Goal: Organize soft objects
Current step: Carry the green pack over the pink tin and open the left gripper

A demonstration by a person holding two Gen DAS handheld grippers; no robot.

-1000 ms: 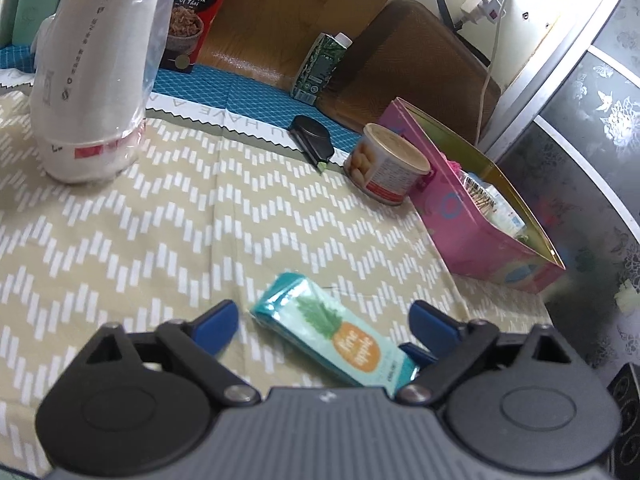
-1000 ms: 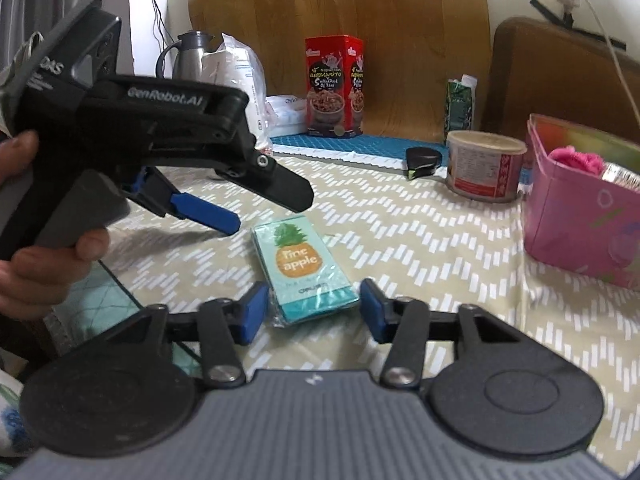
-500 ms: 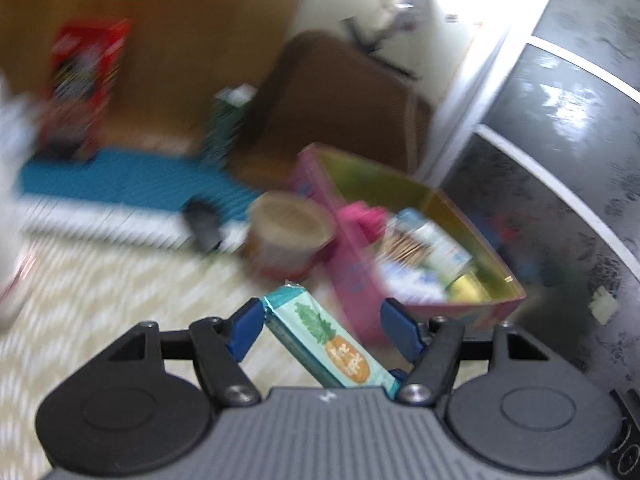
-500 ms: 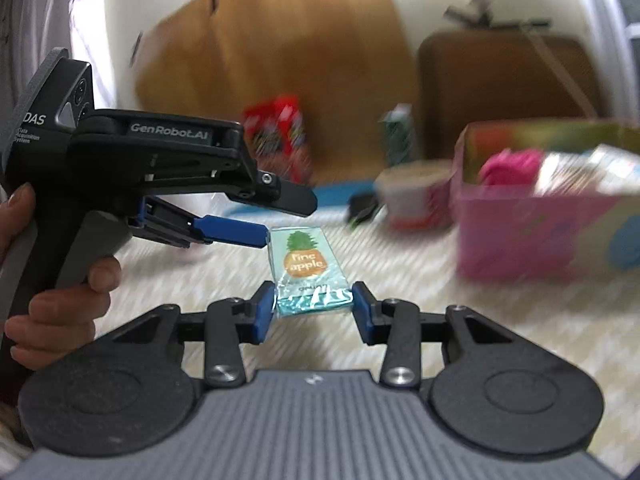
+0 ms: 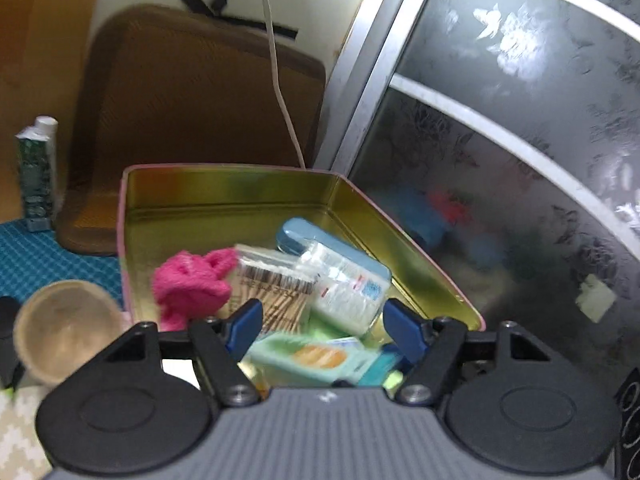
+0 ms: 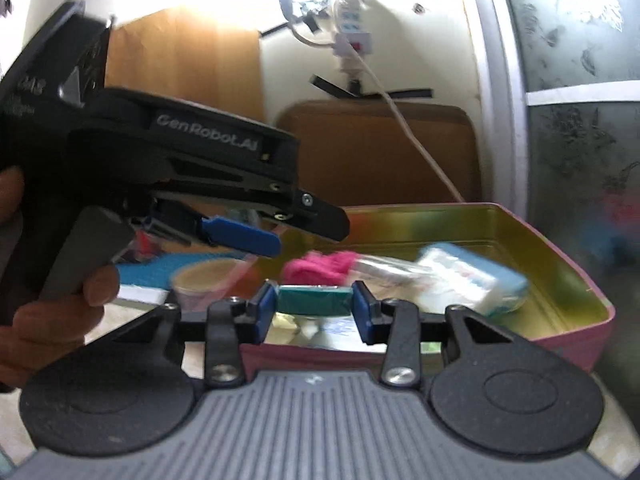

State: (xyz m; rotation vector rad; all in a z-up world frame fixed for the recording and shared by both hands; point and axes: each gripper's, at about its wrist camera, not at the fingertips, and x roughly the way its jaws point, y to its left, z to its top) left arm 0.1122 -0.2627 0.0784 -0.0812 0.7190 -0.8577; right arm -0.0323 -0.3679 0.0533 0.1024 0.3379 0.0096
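A teal pineapple-print tissue packet [image 6: 314, 300] is pinched edge-on between the pads of my right gripper [image 6: 313, 295], just above the near rim of the pink tin [image 6: 560, 236]. From the left wrist the packet [image 5: 316, 356] shows low between the fingers of my left gripper [image 5: 323, 307], near their roots. I cannot tell whether those pads press on it. Seen from the right wrist, the left gripper [image 6: 310, 236] hangs above and left of the packet. In the tin [image 5: 224, 168] lie a pink cloth [image 5: 188, 288], a swab pack [image 5: 276, 280] and a white and blue tissue pack [image 5: 344, 284].
A round can [image 5: 66, 328] stands against the tin's left side, with a green carton [image 5: 36, 176] behind it. A brown chair back [image 5: 192, 100] and a white cable [image 5: 280, 92] rise behind the tin. A dark glass door [image 5: 520, 120] is on the right. A hand [image 6: 52, 312] holds the left gripper.
The packet has left the patterned cloth and now hangs over the pink tin. Both grippers rose and swung right with it. The left jaws narrowed and the right pads closed on the packet.
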